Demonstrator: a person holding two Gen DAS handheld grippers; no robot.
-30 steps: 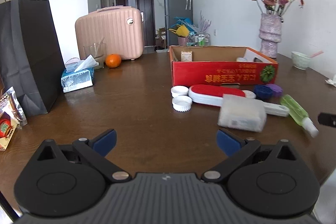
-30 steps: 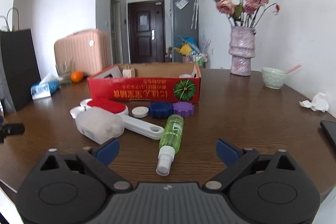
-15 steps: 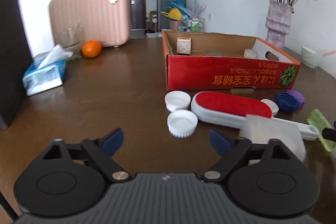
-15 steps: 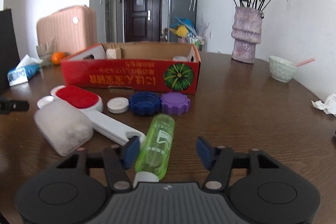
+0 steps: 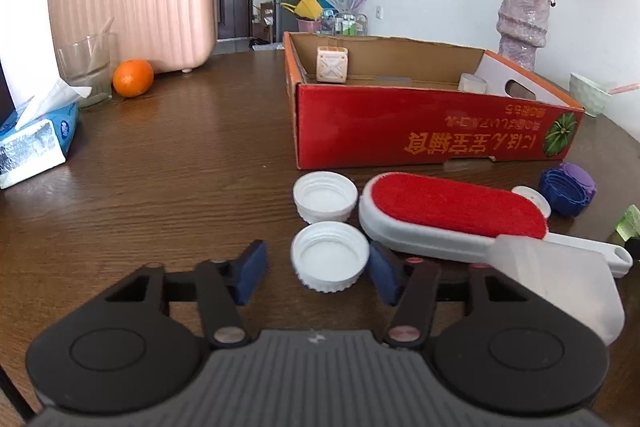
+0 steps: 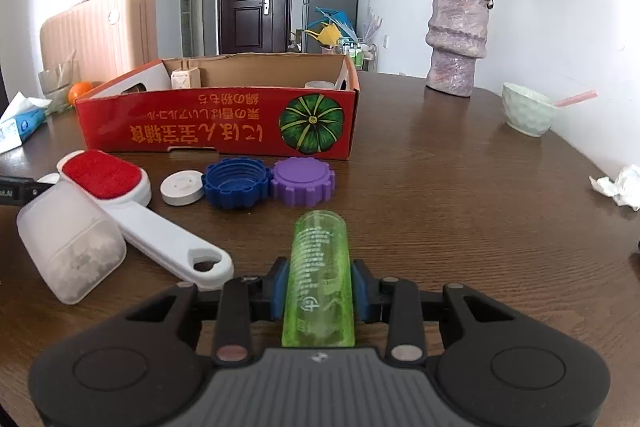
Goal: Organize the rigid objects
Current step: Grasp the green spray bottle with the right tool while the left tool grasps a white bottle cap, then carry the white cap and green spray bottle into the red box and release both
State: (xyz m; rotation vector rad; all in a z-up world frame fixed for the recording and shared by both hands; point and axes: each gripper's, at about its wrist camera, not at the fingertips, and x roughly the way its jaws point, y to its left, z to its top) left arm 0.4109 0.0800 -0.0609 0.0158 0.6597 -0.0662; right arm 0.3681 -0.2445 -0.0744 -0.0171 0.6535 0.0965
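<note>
My right gripper (image 6: 319,293) is shut on a green spray bottle (image 6: 319,267) that lies on the brown table. My left gripper (image 5: 318,277) is open around a white cap (image 5: 330,255); the right pad touches its rim, the left pad stands apart. A second white cap (image 5: 325,196) lies just beyond it. A red-and-white lint brush (image 5: 452,218) (image 6: 120,187), a frosted plastic container (image 5: 560,287) (image 6: 70,247), a blue cap (image 6: 235,183), a purple cap (image 6: 303,181) and a small white disc (image 6: 182,187) lie before the red cardboard box (image 5: 420,131) (image 6: 216,123).
The box holds a small beige cube (image 5: 332,64) and a white cup (image 5: 472,83). At the left are a tissue pack (image 5: 36,139), a glass (image 5: 86,67), an orange (image 5: 133,77) and a pink suitcase (image 5: 136,3). A flower vase (image 6: 458,39), a bowl (image 6: 526,109) and crumpled paper (image 6: 618,185) stand at the right.
Both grippers moved forward and down. The right jaws closed onto the green bottle. The left jaws narrowed around the near white cap.
</note>
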